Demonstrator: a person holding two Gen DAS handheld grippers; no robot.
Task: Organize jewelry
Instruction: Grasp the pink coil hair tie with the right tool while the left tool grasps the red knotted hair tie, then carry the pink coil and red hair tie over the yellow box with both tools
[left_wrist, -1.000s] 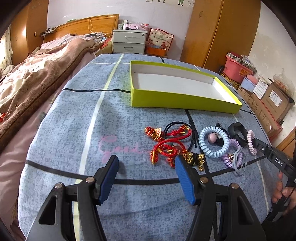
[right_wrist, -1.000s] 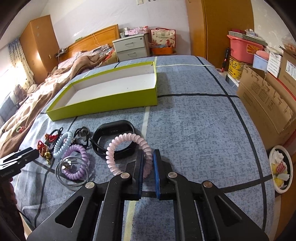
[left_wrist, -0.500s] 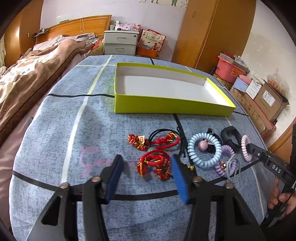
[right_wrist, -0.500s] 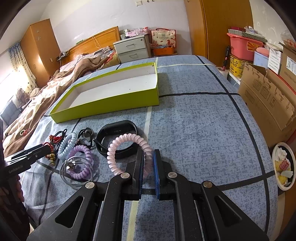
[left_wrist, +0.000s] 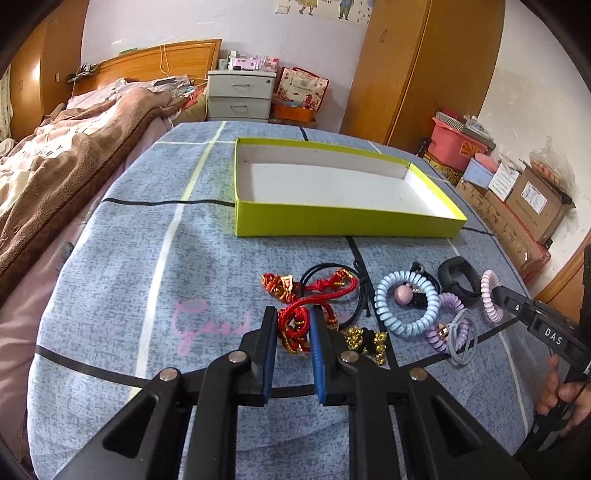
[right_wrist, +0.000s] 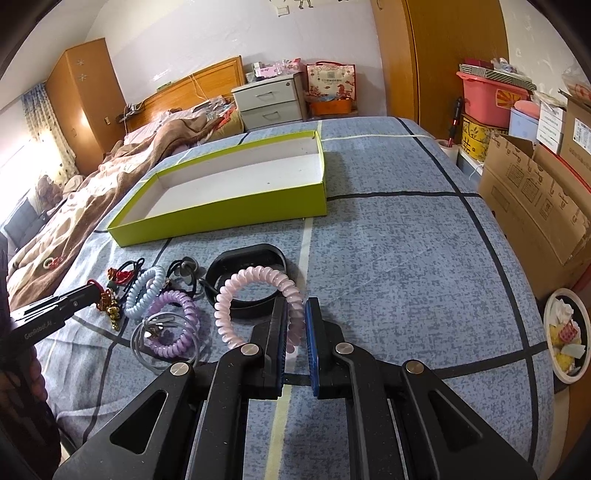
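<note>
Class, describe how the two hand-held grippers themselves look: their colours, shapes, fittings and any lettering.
Both the left gripper and right gripper have matte black, angular frames with triangular cut-outs and round silver pivot bolts. Their flat fingers carry blue pads. White lettering marks the sides: "DAS" on the right gripper's body, "GenRobot.AI" on the left's. No cables show.

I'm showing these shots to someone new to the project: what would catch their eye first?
Probably the empty lime-green box lying open on the blue-grey bedspread, bright against everything else. Just in front of it sits a tangle of jewelry, where the left gripper is closed around a red cord bracelet. At the heap's right end, the right gripper pinches a pink coil band.
</note>
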